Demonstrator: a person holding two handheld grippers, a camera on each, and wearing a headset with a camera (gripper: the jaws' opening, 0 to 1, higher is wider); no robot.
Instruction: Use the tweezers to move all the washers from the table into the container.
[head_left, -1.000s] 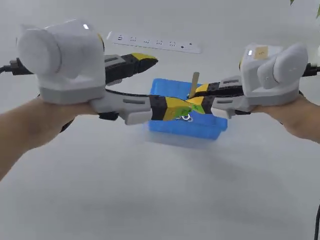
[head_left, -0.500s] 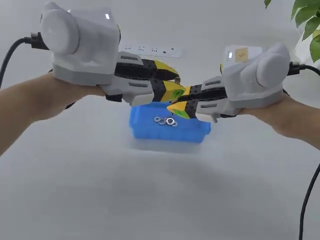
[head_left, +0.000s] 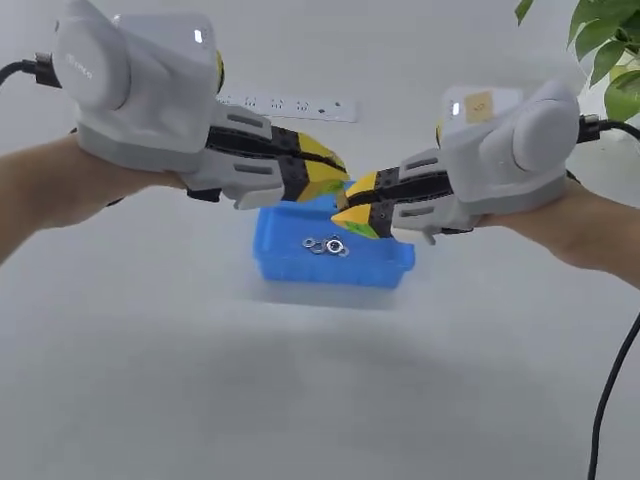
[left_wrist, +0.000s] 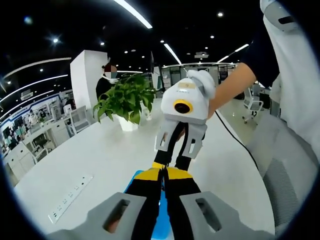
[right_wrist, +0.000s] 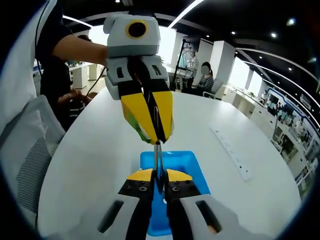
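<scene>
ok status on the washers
Right gripper shut on tweezers, left gripper shut, tip to tip above container. Washers in container. Power strip well clear.

Big office room
Lights (left_wrist: 132, 12) are hung above — a plant (left_wrist: 125, 100) is set on the white table (head_left: 300, 400).

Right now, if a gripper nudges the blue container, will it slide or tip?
Probably slides: the blue container looks like thin plastic on a smooth white table. Unlikely to tip, being low and wide. The few washers inside add little weight, likely.
</scene>
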